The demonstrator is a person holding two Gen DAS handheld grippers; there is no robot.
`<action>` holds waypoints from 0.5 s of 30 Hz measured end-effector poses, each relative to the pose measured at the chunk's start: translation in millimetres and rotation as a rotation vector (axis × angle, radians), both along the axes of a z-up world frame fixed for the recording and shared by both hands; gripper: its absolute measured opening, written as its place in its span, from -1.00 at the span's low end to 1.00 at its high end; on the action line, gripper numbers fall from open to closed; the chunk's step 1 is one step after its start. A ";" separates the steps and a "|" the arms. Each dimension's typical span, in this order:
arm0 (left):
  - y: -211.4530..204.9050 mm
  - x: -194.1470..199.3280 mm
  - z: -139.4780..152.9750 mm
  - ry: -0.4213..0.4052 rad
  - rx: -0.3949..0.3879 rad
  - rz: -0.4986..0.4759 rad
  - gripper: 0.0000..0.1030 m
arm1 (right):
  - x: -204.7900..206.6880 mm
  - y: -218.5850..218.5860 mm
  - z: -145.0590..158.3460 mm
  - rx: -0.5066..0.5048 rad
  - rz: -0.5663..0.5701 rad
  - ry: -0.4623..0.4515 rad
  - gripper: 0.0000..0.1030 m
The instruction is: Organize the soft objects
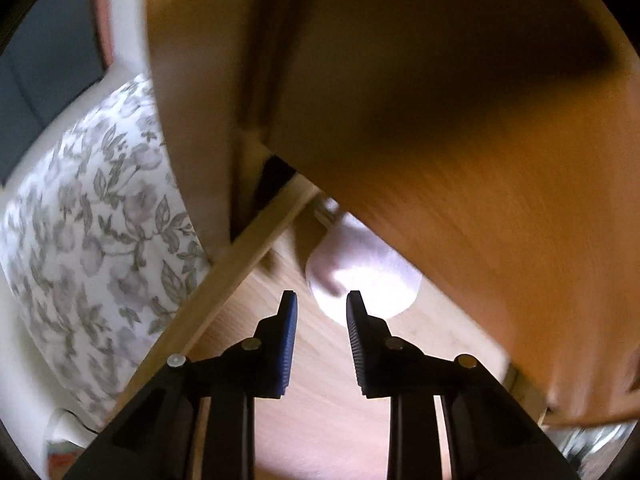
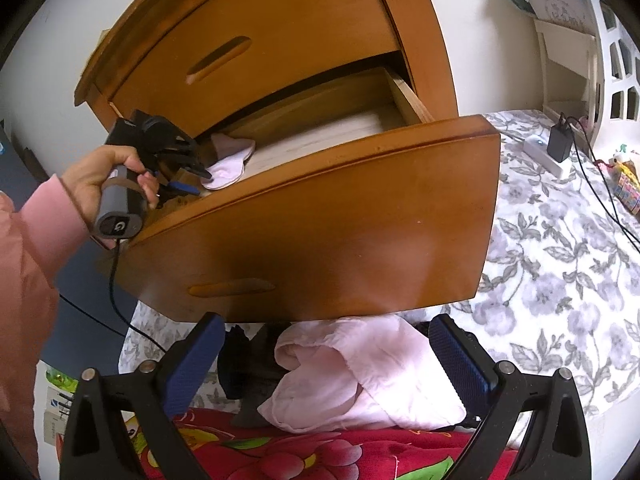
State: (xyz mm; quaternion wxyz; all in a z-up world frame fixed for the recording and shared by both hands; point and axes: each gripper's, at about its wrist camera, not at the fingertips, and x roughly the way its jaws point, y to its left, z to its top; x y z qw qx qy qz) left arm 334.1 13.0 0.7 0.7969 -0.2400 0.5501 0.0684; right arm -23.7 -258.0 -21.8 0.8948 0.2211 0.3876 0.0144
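A pale pink sock [image 1: 360, 276] [image 2: 228, 160] lies at the left end of the open wooden drawer [image 2: 320, 216]. A hand in a pink sleeve [image 2: 92, 176] holds my left gripper [image 1: 322, 300] [image 2: 196, 176] down into that drawer. Its jaws stand a narrow gap apart with nothing between them, and the sock sits just past the tips. My right gripper [image 2: 326, 322] is wide open below the drawer front. A folded pale pink cloth [image 2: 360, 376] lies on the bed between its fingers, beside a dark garment [image 2: 236, 364].
The drawer above [image 2: 260, 40] is shut. A floral bedsheet [image 2: 560, 260] [image 1: 100, 220] spreads to the right, with a power strip and a black charger [image 2: 558, 144] on it. A red flowered blanket [image 2: 320, 456] lies nearest. A white headboard [image 2: 616, 60] stands at the far right.
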 end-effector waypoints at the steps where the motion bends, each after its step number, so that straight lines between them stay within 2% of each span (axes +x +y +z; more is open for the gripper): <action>1: 1.0 -0.2 0.3 -0.011 -0.005 0.015 -0.51 | 0.1 0.0 -0.2 0.003 0.001 0.000 1.00; 8: 9.0 -8.2 -11.1 -0.016 -0.073 0.127 -0.51 | -1.4 -4.1 -1.5 0.036 0.003 -0.001 1.00; 12: 13.6 -12.1 -22.0 -0.027 -0.166 0.203 -0.51 | -1.0 -4.4 -1.7 0.046 0.006 -0.003 1.00; 15: 18.1 -10.5 -25.0 -0.050 -0.196 0.236 -0.52 | -1.0 -6.0 -2.4 0.060 0.009 -0.002 1.00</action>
